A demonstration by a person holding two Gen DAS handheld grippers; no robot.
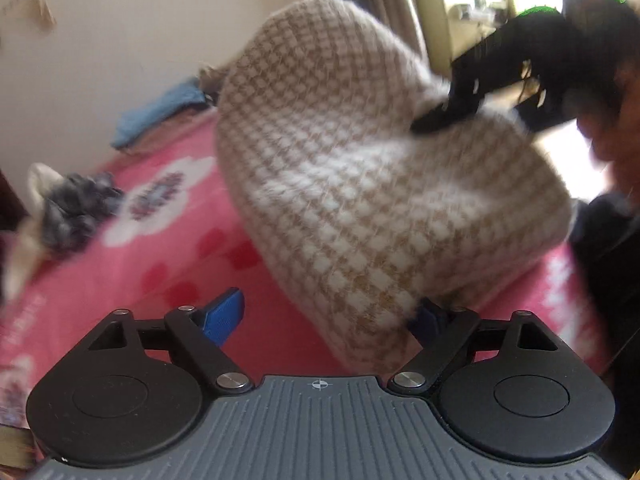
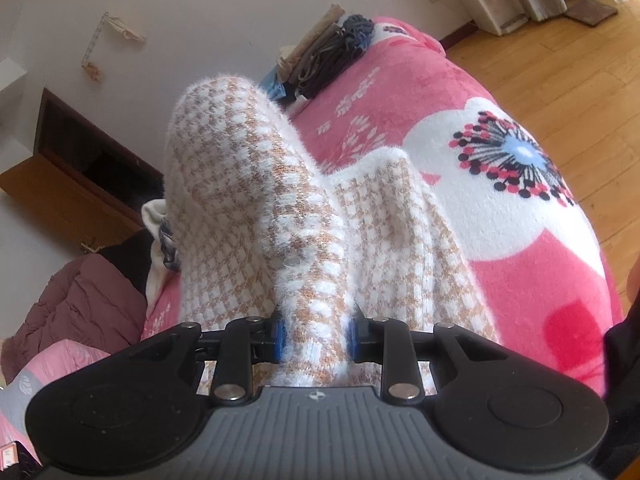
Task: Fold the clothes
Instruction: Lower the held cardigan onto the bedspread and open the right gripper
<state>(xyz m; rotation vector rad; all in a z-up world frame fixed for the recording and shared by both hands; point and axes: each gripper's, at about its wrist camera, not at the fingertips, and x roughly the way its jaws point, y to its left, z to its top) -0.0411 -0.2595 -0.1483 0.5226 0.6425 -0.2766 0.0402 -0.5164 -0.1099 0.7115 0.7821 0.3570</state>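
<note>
On the left of the pink flower-printed fleece bedspread (image 1: 168, 264) lies a crumpled grey and white heap of clothes (image 1: 68, 208), with a blue garment (image 1: 160, 114) further back by the wall. Moving right, our left gripper (image 1: 328, 316) has its blue-padded fingers (image 1: 224, 314) spread wide; the hem of the fluffy beige-and-white houndstooth knitted garment (image 1: 360, 184) hangs down over its right finger, but nothing is clamped. The garment itself is lifted off the bed, billowing and blurred with motion. Further right, our right gripper (image 2: 316, 338) is closed on a thick fold of that same knit (image 2: 256, 208), its blue pads (image 2: 280, 338) pressing in from both sides, while the rest of the cloth drapes down to the bedspread (image 2: 520, 280). A flat stack of dark and tan folded clothes (image 2: 328, 54) sits at the far end of the bed.

We judge that this piece is in mid-handling, carried aloft by one gripper; whether it is being spread out for a fold or carried over in one, the blur does not settle. Next, the free left gripper needs an edge or corner to grip, so that the cloth can be drawn taut and laid flat.
</note>
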